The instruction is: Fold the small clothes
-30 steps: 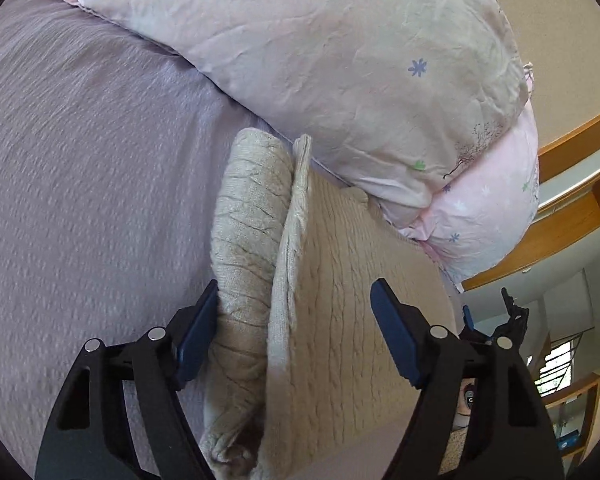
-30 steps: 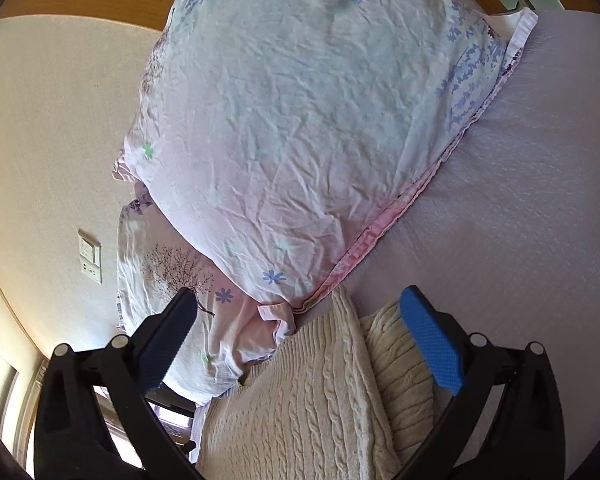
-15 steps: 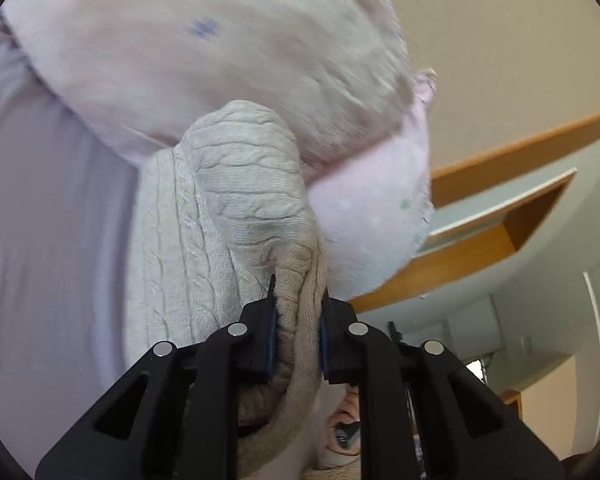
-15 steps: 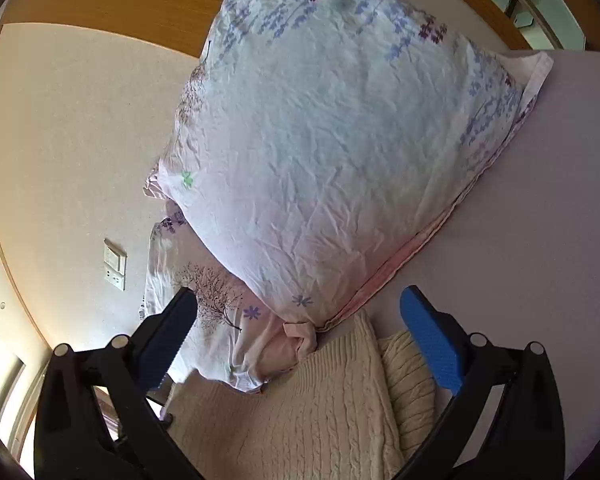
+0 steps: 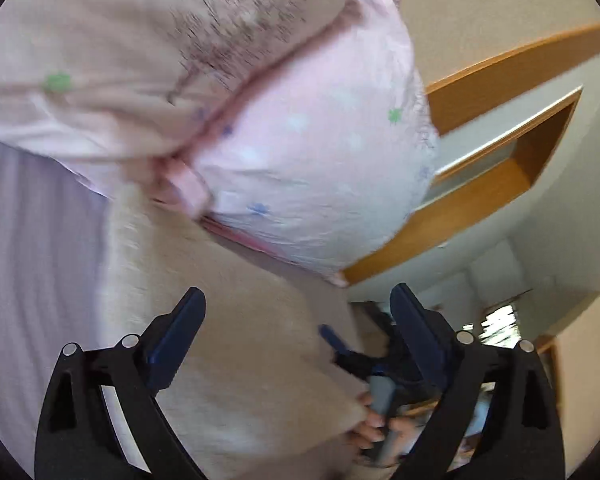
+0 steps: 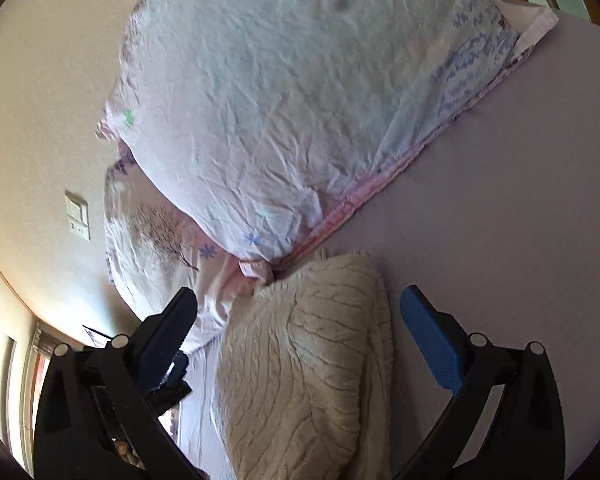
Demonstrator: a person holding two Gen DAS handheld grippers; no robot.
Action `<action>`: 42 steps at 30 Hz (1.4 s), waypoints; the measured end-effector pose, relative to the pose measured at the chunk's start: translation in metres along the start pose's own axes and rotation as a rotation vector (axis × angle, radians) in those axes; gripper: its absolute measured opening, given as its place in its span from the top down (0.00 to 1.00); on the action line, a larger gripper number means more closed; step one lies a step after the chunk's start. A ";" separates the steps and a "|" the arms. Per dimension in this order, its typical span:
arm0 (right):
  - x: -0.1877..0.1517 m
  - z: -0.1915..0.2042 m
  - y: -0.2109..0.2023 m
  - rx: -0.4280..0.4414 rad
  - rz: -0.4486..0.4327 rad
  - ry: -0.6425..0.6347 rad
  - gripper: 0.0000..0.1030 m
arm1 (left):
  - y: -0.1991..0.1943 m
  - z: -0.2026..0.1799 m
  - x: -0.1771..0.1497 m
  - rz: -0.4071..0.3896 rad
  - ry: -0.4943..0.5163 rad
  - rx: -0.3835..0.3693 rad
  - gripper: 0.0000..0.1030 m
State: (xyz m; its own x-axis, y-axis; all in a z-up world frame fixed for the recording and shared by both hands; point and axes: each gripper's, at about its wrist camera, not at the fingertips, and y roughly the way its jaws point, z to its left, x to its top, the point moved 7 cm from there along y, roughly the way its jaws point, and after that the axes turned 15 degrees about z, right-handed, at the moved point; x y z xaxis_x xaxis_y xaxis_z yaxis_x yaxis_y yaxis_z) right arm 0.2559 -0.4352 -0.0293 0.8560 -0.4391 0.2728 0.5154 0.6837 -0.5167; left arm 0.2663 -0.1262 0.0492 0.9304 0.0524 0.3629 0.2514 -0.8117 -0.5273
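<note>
A cream cable-knit sweater lies folded on the lilac bedsheet, its far end against the pillows. In the left wrist view the sweater is blurred and lies under and between my fingers. My left gripper is open and holds nothing. My right gripper is open just above the sweater, holding nothing. The other gripper and the hand holding it show at the sweater's right edge in the left wrist view.
Two pink floral pillows lean at the head of the bed, touching the sweater's far end; they also show in the left wrist view. A beige wall with a light switch and wooden trim lie beyond.
My left gripper was shut on the sweater's fold half a second ago; it has let go and opened. The fold now lies over the sweater. My right gripper stayed open and dropped closer.
</note>
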 end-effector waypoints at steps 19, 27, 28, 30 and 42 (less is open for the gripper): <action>-0.039 0.006 0.061 0.084 0.236 -0.044 0.68 | 0.019 0.066 -0.047 0.187 -0.081 0.039 0.60; -0.061 0.042 0.093 -0.114 0.257 -0.232 0.43 | -0.062 0.096 -0.045 0.117 0.032 0.336 0.53; -0.057 0.039 0.079 -0.086 0.215 -0.214 0.36 | -0.068 0.099 -0.046 0.092 0.010 0.338 0.52; -0.056 0.041 0.062 0.004 0.179 -0.217 0.32 | -0.083 0.100 -0.054 0.033 0.026 0.358 0.51; -0.063 0.038 0.086 -0.313 0.161 -0.336 0.91 | -0.038 0.039 -0.090 0.019 0.309 0.430 0.29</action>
State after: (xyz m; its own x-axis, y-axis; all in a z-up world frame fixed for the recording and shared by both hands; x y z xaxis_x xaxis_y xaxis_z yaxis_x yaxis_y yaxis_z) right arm 0.2476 -0.3268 -0.0604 0.9161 -0.0941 0.3896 0.3824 0.4964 -0.7793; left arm 0.1836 -0.0772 0.0072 0.8300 -0.1871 0.5255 0.3820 -0.4959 -0.7799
